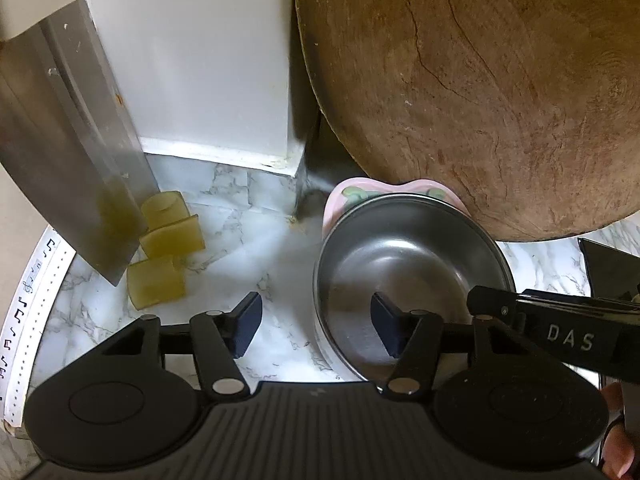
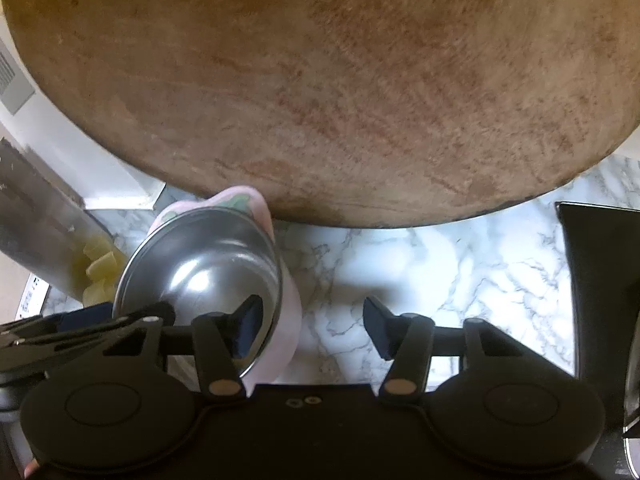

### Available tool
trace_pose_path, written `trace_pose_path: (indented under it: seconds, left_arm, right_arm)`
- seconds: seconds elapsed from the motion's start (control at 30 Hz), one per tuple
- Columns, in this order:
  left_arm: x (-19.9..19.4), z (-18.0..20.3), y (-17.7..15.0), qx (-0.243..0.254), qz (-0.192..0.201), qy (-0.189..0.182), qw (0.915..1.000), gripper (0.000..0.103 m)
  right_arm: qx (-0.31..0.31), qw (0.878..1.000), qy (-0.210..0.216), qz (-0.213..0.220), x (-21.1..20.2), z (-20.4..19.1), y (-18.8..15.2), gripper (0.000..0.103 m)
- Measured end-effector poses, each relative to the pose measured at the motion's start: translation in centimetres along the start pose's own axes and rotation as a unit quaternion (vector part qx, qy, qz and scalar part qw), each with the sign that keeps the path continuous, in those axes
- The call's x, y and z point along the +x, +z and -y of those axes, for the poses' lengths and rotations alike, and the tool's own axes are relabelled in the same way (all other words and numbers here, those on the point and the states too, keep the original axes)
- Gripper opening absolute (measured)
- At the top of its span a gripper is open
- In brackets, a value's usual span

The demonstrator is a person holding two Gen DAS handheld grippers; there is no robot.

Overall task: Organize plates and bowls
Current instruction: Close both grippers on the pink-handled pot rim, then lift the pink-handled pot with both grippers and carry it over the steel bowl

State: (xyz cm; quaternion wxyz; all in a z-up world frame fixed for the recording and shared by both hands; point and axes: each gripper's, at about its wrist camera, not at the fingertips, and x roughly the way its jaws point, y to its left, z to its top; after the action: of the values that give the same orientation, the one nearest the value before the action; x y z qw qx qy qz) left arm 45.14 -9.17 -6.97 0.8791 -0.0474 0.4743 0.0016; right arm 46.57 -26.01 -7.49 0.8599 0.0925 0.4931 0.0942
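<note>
A steel bowl [image 1: 412, 264] sits in a pink flowered dish [image 1: 352, 194] on the marble counter [image 1: 248, 248]. My left gripper [image 1: 316, 328] is open and straddles the bowl's left rim, its right finger inside the bowl. In the right wrist view the steel bowl [image 2: 208, 264] and pink dish [image 2: 288, 320] lie at the left. My right gripper [image 2: 312, 330] is open and straddles their right rim, its left finger inside the bowl.
A big round wooden chopping board [image 1: 500, 88] leans upright behind the bowl. A cleaver blade [image 1: 68, 140] and yellow blocks [image 1: 168, 248] stand at the left, by a white wall corner [image 1: 192, 60]. A dark object [image 2: 600, 280] is at the right.
</note>
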Motion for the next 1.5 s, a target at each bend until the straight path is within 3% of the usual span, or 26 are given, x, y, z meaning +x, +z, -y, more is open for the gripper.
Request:
trace_pose_path:
  seconds: [0.13,0.2,0.37,0.47,0.97,1.5]
  left_arm:
    - [0.3,0.3,0.0,-0.001,-0.010,-0.001,1.0000,0.035]
    - [0.3,0.3,0.1,-0.004,-0.008,-0.003,1.0000,0.033]
    - [0.4,0.4,0.1,-0.005,-0.010,0.005,0.9999,0.014]
    - [0.0,0.7,-0.1,0.003,-0.006,0.007,1.0000,0.012]
    - [-2.6,1.9,-2.1,0.023,0.008,0.015,0.9996,0.011]
    - [-11.6,3.5,-4.8,0.046,0.031,-0.007,0.9984,0.011]
  right_arm:
    - [0.004,1.000,0.008,-0.002,0.1,-0.1,-0.2,0.041]
    - [0.005,1.000,0.013,0.000,0.0,-0.2,-0.3,0.035]
    - [-0.001,1.000,0.022,0.005,-0.3,-0.6,-0.5,0.023]
    - [-0.010,1.000,0.024,0.008,-0.6,-1.1,-0.6,0.017]
    - [-0.038,0.999,-0.009,0.020,-2.5,-2.1,-2.3,0.013]
    - [-0.036,0.998,-0.012,0.049,-11.5,-3.1,-5.1,0.014]
